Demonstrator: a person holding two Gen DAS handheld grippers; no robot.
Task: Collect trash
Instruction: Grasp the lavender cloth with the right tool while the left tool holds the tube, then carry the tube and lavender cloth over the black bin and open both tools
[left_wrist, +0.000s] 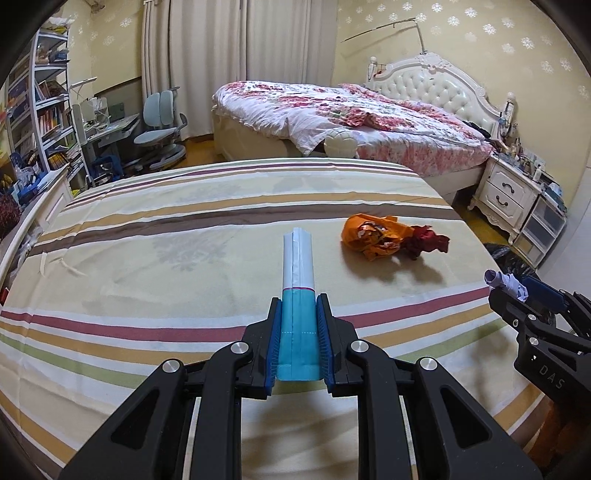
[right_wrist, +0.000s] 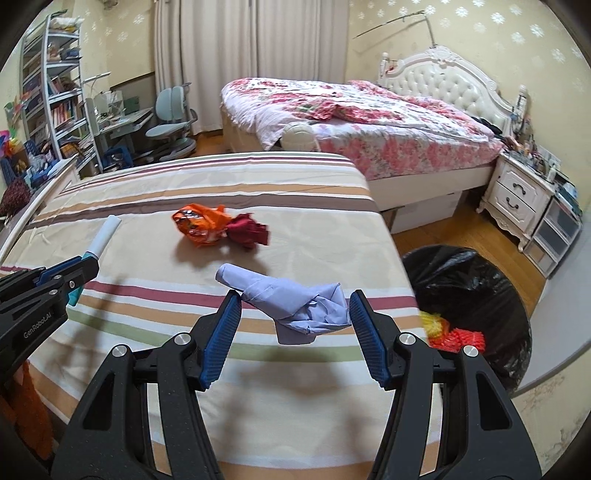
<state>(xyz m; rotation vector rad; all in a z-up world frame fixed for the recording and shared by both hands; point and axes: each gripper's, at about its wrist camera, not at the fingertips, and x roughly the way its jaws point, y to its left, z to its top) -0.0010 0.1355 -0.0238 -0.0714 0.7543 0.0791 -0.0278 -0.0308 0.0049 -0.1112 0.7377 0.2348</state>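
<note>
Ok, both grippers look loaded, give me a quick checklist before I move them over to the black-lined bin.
1. Left gripper shut on the teal and white flat packet: ok.
2. Right gripper holds the crumpled pale blue paper: ok, though the grip is only on one end.
3. Black-lined trash bin open and in view: ok.
4. Path to the bin free: ok.
5. Orange snack wrapper and red crumpled wad on the striped bed sheet: not ok, uncollected.

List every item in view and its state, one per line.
Left tongs: shut on blue-white packet.
Right tongs: shut on crumpled pale-blue paper, lifted.
Orange wrapper: crumpled, lying on the striped bed.
Red wrapper: crumpled, touching the orange one.
Bin: open, black-lined, partly filled.
</note>
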